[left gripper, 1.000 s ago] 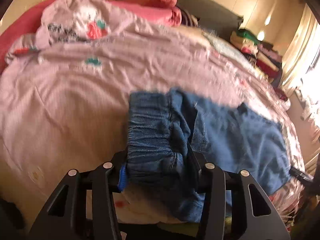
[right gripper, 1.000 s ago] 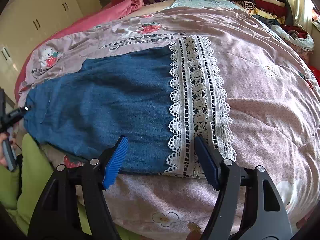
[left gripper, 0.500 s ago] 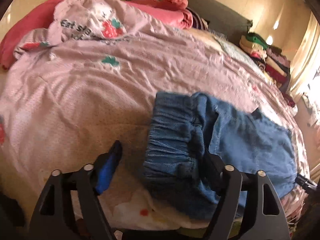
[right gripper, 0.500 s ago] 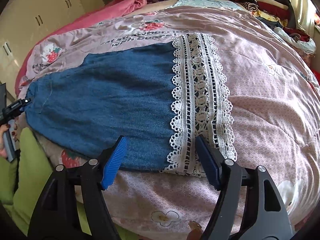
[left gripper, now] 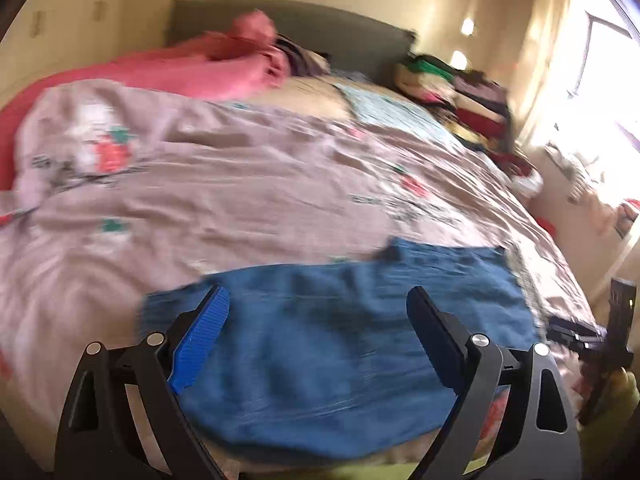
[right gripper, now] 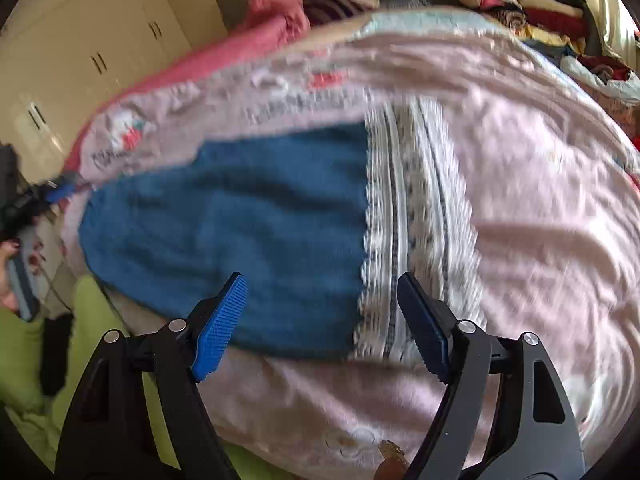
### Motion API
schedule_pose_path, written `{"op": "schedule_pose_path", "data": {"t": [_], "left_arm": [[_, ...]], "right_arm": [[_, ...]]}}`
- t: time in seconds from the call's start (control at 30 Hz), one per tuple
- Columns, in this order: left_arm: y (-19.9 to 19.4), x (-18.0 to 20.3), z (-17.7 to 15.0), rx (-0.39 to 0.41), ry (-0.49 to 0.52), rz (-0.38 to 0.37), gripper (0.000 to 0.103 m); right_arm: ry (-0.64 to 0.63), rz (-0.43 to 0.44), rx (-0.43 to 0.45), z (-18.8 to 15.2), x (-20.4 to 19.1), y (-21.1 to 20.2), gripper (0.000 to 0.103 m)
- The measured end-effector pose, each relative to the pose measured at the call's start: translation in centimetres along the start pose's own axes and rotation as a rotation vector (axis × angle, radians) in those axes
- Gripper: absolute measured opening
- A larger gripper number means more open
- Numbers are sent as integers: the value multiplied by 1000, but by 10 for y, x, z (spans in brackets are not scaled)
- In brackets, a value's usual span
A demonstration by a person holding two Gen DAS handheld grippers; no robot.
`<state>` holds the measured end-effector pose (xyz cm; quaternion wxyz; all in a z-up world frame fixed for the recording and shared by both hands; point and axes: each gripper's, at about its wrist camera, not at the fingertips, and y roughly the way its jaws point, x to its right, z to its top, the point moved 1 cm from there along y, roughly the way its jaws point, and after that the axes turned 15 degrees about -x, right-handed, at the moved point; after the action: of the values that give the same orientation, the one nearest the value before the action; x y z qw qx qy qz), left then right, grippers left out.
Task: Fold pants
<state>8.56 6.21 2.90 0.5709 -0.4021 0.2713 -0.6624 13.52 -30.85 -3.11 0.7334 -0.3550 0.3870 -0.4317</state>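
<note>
Left wrist view. The left tongs [left gripper: 318, 334] stand wide apart and are opening further; nothing is clamped between them. Their blue ribbed pad [left gripper: 202, 338] and the dark opposite finger hang above the waist end of the blue denim pants [left gripper: 340, 340], which lie spread flat on the near part of the bed, on a pink quilt [left gripper: 240, 188] printed with strawberries and lettering. The frame is blurred, so contact between fingers and cloth cannot be judged, though the cloth looks free of them. Beyond the quilt lie a crumpled red-pink blanket [left gripper: 216, 68], a grey headboard [left gripper: 320, 32] and, at the far right corner of the bed, a stack of folded clothes [left gripper: 460, 92]. At the right edge the right tongs [left gripper: 592, 340] show as a dark shape near the far end of the pants; their state is not readable here. A bright window [left gripper: 604, 64] lies behind.

Right wrist view. The right tongs [right gripper: 322, 314] are apart and opening, with no cloth pinched. Their fingers straddle the near edge of the pants [right gripper: 248, 224] where the denim meets a broad white lace hem [right gripper: 408, 232]. The garment runs leftward across the quilt [right gripper: 540, 208]. At the left edge, the left tongs [right gripper: 52, 194] and a hand [right gripper: 12, 276] gripping their handle appear near the waist end. Cream wardrobe doors [right gripper: 80, 48] stand behind; the clothes stack [right gripper: 528, 0] sits at upper right. Green fabric [right gripper: 24, 352] fills the lower left.
</note>
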Motion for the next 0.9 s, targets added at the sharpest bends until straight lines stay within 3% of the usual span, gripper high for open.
{"op": "schedule_pose_path", "data": {"t": [0.27, 0.53, 0.77, 0.83, 0.9], "left_arm": [[76, 51, 39, -147, 129, -49, 90], [146, 63, 66, -276, 141, -51, 90], [176, 59, 74, -306, 96, -83, 88], [178, 64, 74, -295, 98, -91, 80], [179, 67, 74, -294, 90, -112, 60]], "right_arm": [[11, -26, 64, 55, 29, -9, 71], [43, 6, -22, 115, 75, 35, 70], [43, 60, -82, 128, 86, 71, 53], [40, 66, -88, 128, 85, 75, 52], [41, 81, -83, 126, 86, 76, 49]]}}
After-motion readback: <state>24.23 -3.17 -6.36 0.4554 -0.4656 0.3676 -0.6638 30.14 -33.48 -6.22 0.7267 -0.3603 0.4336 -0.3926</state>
